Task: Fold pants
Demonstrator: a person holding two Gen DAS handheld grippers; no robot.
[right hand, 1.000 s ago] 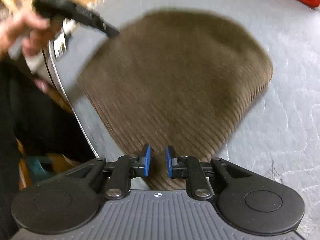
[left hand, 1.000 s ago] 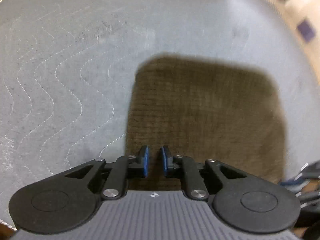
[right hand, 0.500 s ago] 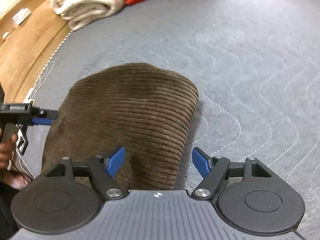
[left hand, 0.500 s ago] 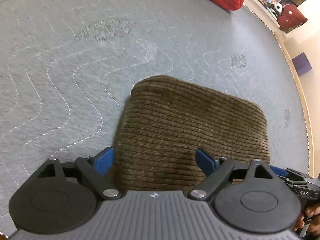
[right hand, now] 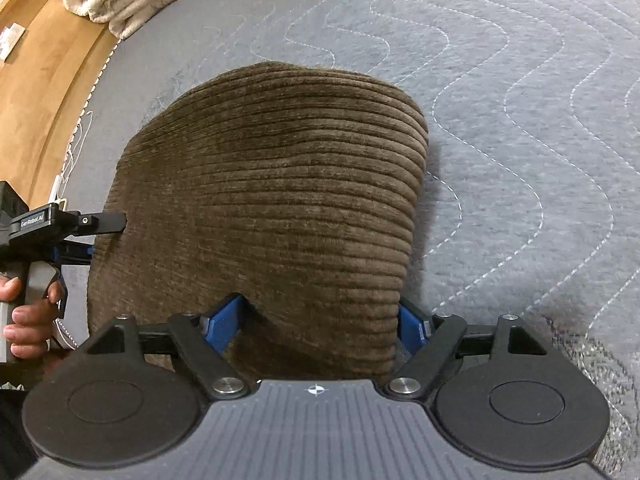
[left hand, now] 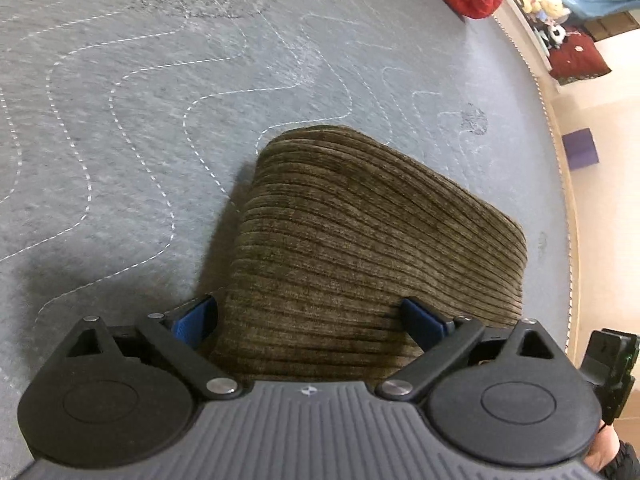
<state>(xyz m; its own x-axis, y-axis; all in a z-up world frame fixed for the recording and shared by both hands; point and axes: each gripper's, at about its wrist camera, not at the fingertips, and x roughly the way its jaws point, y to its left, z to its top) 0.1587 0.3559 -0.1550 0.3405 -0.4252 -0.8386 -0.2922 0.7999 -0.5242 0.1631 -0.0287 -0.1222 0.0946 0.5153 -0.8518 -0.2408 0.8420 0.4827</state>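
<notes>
quilt: grey stitched quilt [right hand: 520, 128] spread under everything
pants: brown corduroy pants [right hand: 272, 184] lie folded into a thick block on it
left tongs: your left tongs [left hand: 310, 318] angle down steeply over the block's near edge, jaws opening wide, cloth between them, pads not pressing
right tongs: your right tongs [right hand: 322, 320], same steep tilt, opening astride the other corner, gripping nothing
</notes>
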